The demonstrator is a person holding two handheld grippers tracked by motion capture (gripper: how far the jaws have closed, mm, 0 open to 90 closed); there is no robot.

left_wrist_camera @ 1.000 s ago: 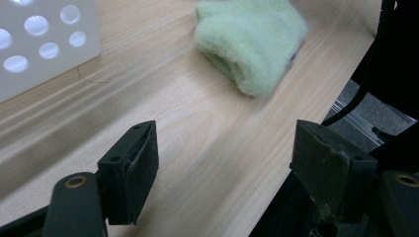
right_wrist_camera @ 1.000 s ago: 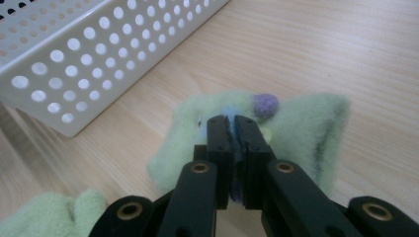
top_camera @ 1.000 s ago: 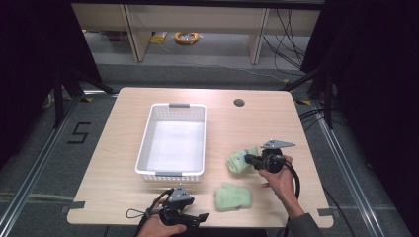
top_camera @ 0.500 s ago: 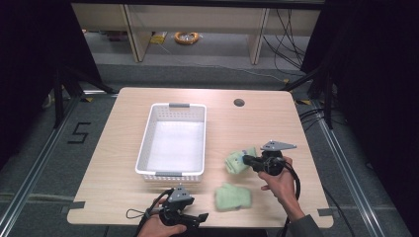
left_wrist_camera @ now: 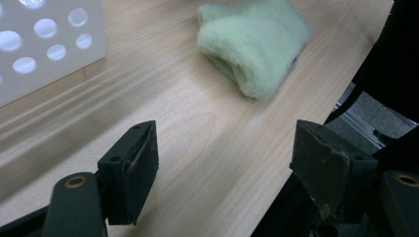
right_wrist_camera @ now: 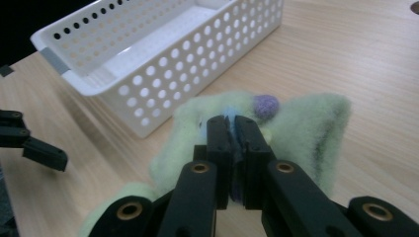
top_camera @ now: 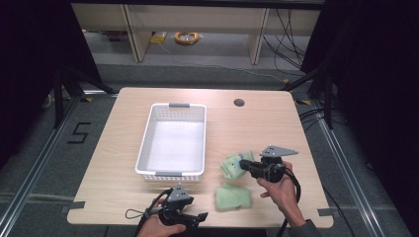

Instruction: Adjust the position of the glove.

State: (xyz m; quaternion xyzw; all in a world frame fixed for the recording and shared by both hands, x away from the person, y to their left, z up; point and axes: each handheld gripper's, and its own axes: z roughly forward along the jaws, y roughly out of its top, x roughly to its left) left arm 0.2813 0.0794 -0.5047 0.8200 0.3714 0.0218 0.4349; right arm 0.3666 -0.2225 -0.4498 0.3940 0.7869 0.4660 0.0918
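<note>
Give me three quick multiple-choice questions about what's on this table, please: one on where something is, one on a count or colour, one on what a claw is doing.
1. Where is the basket?
A. left of the green cloths
B. right of them
C. on the floor

2. How many green cloths lie on the table?
A. one
B. two
C. four

3. What is the right gripper doing?
A. hanging open
C. resting in the basket
B. pinching a cloth

Answers: 1 A, the cloths lie off its right side; 2 B, the far cloth and the near cloth; 3 B, its jaws are shut on the far cloth, while the left gripper is open.
</note>
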